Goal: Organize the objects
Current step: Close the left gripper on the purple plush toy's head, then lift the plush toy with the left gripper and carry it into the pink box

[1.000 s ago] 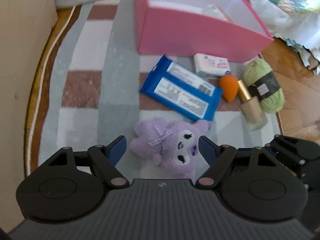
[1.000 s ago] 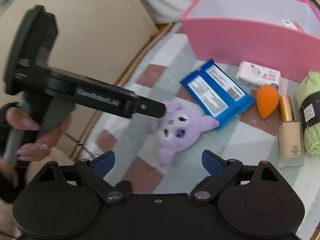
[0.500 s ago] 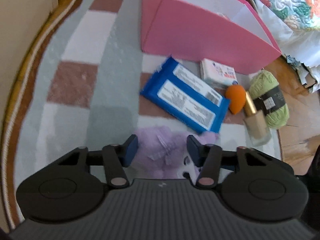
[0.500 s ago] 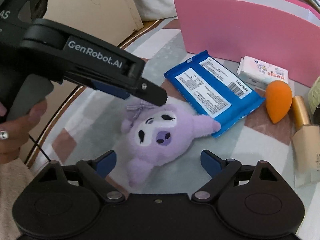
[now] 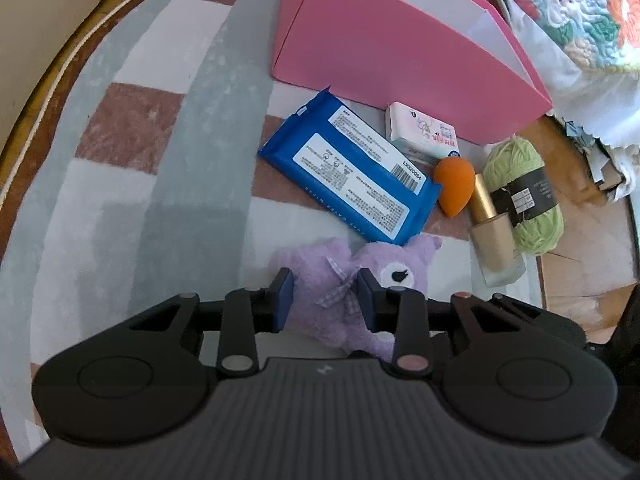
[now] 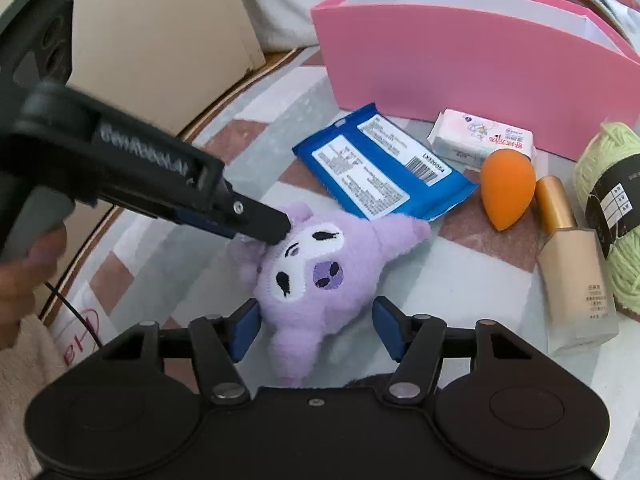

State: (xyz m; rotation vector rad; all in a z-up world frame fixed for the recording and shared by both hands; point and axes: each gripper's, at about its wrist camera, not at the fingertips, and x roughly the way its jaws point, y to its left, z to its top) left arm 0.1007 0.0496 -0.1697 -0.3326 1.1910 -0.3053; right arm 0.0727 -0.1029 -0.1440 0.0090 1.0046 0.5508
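Observation:
A purple plush toy (image 5: 324, 280) lies face up on the striped rug (image 5: 160, 160), just in front of a blue wipes pack (image 5: 352, 172). My left gripper (image 5: 325, 296) is closing on the toy's body at the bow, and both blue pads press into the fur. In the right wrist view, the left gripper (image 6: 272, 228) reaches in from the left onto the toy (image 6: 316, 264). My right gripper (image 6: 316, 330) is closing around the toy's head. Its left pad is at the fur, and its right pad stands a little apart.
A pink box (image 5: 380, 40) stands behind the wipes. A tissue pack (image 5: 422, 134), an orange sponge (image 5: 454, 186), a foundation bottle (image 5: 494, 236) and green yarn (image 5: 524, 196) lie to the right. A quilted bed (image 5: 580, 12) lies far right, and beige furniture (image 6: 160, 40) to the left.
Both grippers have come down onto the plush toy. The left jaws narrowed from wide open until they pinch its body. The right jaws narrowed around its head.

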